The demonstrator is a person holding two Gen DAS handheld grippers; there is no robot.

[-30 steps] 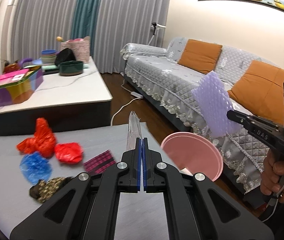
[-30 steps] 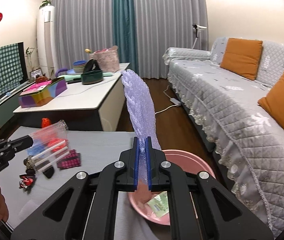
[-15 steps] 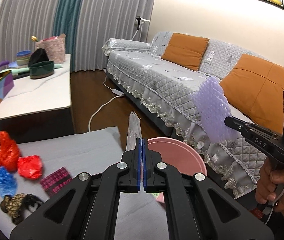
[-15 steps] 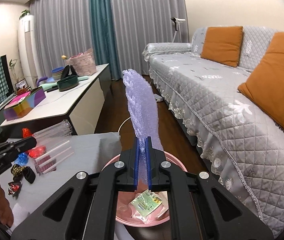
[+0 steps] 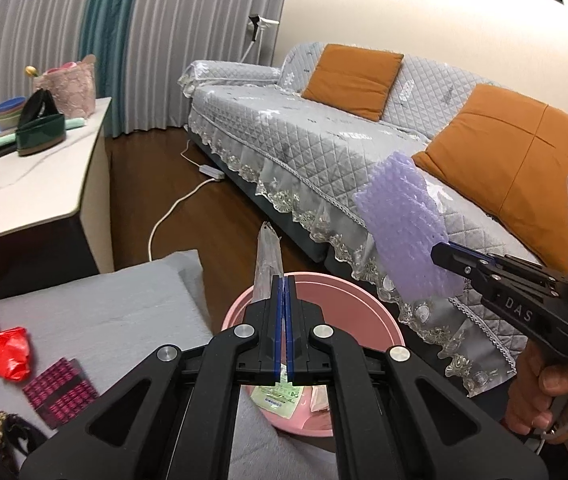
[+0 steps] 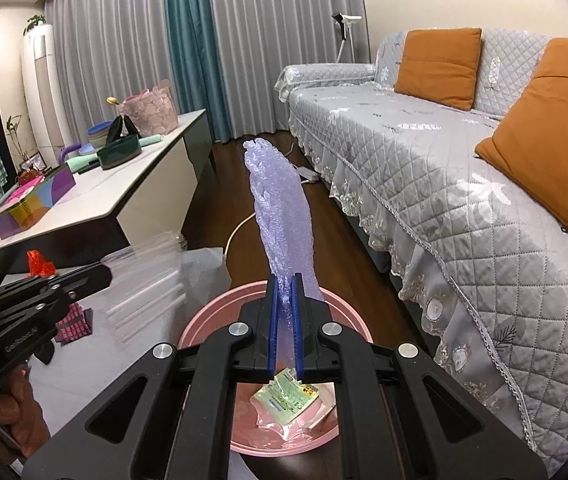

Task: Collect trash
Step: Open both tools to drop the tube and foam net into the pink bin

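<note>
The left gripper [image 5: 283,328] is pinching a clear plastic wrapper [image 5: 268,258]; the right gripper [image 6: 285,328] is clamping purple bubble wrap [image 6: 280,216]; both are poised above the pink basin [image 6: 212,316] directly beneath, presumably for dropping.

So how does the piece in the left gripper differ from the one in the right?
The clear plastic wrapper is see-through and smooth; the purple bubble wrap is tinted and bumpy. The wrapper looks smaller, the bubble wrap broader. Both stand up from shut fingers beside or above the pink basin.
</note>
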